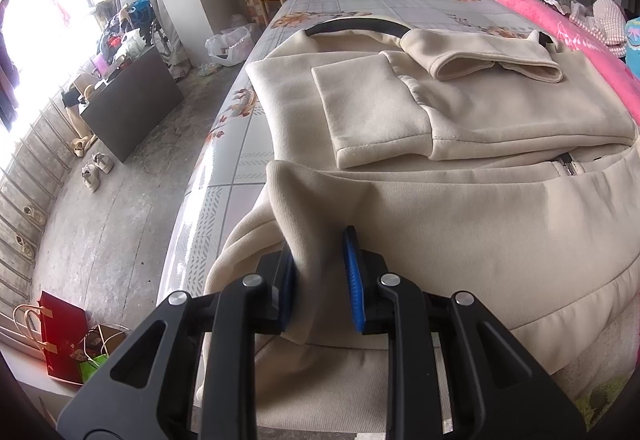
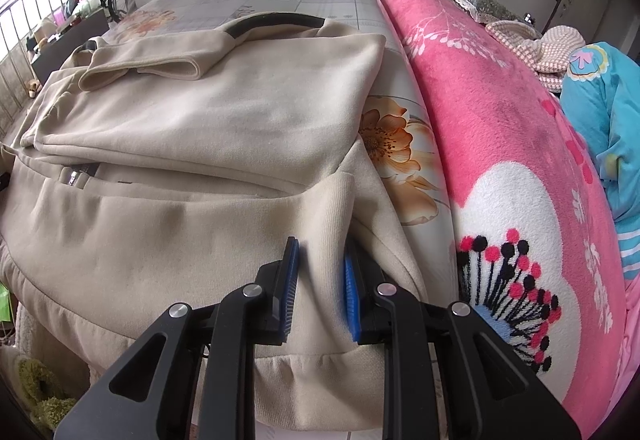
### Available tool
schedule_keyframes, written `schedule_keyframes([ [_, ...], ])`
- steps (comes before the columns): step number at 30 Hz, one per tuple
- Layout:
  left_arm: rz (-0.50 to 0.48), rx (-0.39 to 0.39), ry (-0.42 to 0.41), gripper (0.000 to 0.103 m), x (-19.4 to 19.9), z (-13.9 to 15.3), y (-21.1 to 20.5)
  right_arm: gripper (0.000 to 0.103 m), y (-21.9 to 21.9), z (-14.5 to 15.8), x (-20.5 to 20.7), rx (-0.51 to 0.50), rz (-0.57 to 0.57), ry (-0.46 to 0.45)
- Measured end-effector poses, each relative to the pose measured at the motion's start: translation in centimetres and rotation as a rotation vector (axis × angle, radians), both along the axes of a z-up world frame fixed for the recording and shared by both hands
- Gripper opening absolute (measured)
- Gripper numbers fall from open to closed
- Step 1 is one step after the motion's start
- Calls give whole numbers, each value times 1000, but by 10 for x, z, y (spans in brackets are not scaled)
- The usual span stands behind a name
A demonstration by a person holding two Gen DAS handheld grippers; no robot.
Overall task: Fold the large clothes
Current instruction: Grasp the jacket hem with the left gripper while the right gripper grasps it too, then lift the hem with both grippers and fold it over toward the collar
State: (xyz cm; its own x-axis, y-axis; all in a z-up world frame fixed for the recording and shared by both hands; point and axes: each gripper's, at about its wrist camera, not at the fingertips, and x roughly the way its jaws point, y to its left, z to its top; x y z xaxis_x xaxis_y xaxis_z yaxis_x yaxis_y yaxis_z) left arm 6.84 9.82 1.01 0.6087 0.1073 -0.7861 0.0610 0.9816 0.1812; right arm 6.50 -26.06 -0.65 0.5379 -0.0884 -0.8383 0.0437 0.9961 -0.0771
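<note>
The cream jacket lies spread across the bed, its dark collar at the far end, toward twelve o'clock from where the person stands, and both sleeves already laid over the chest. The near part, the hem end, is lifted off the mattress. The left gripper has its blue pads pressed on a pinch of cloth at the hem's left corner, and the right gripper is clamped the same way on the ribbed right corner; both point steeply down.

What matters for the coming move, I'd say, is that the garment's long axis runs straight away from the tongs, from hem at six o'clock to collar at twelve. The two hands sit level with each other at either corner, neither nearer the collar, so the hem would have to travel forward evenly to land square across the sleeves. The zip pull shows just past the raised edge.

Off at three o'clock a pink flowered blanket crowds the jacket's right side; at nine o'clock the bed drops to a bare floor.
</note>
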Motion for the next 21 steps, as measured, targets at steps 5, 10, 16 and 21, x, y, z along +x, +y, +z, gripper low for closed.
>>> schedule_keyframes([
  [5, -7, 30, -12, 21, -1, 1, -3, 9, 3, 4, -6, -21, -12, -32],
  [10, 20, -16, -89, 6, -20, 17, 6, 7, 6, 23, -26, -25, -29, -113],
  [16, 5, -54, -232, 5, -70, 52, 13, 6, 16, 65, -77, -5, -56, -260],
  [21, -5, -82, -348, 5, -90, 91, 16, 6, 19, 98, -94, -7, -85, -376],
])
